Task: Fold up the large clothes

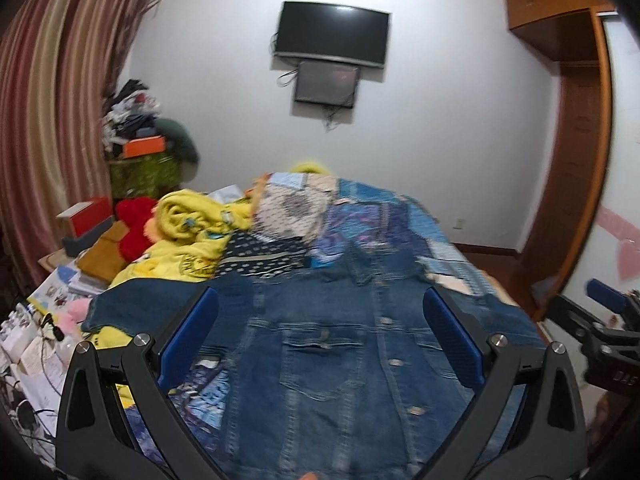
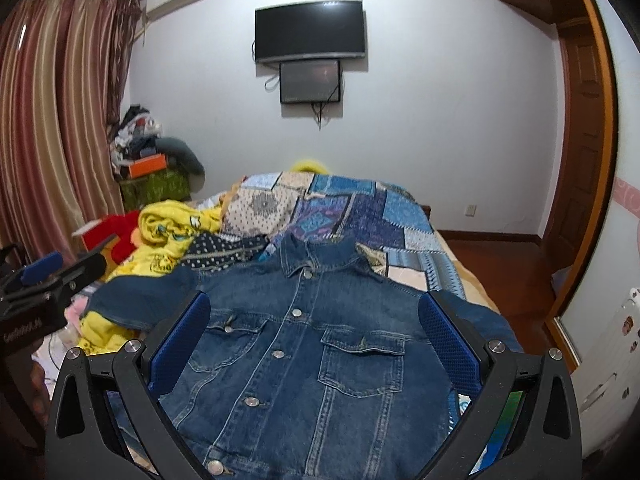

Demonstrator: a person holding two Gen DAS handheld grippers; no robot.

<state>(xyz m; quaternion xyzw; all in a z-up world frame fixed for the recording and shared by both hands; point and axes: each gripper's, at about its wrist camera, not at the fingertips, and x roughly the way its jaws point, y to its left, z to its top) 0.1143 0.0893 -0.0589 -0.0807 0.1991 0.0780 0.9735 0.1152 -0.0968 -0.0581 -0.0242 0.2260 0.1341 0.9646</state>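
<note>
Both grippers, left gripper (image 1: 320, 340) and right gripper (image 2: 314, 332), hung with jaws spread wide and empty above the denim jacket (image 2: 304, 344), which lay front up, buttoned and flat on the patchwork quilt (image 2: 384, 216) (collar toward the far wall). I judged folding hadn't started; next I would need to pinch a sleeve (image 2: 136, 300) and carry it across the chest.
</note>
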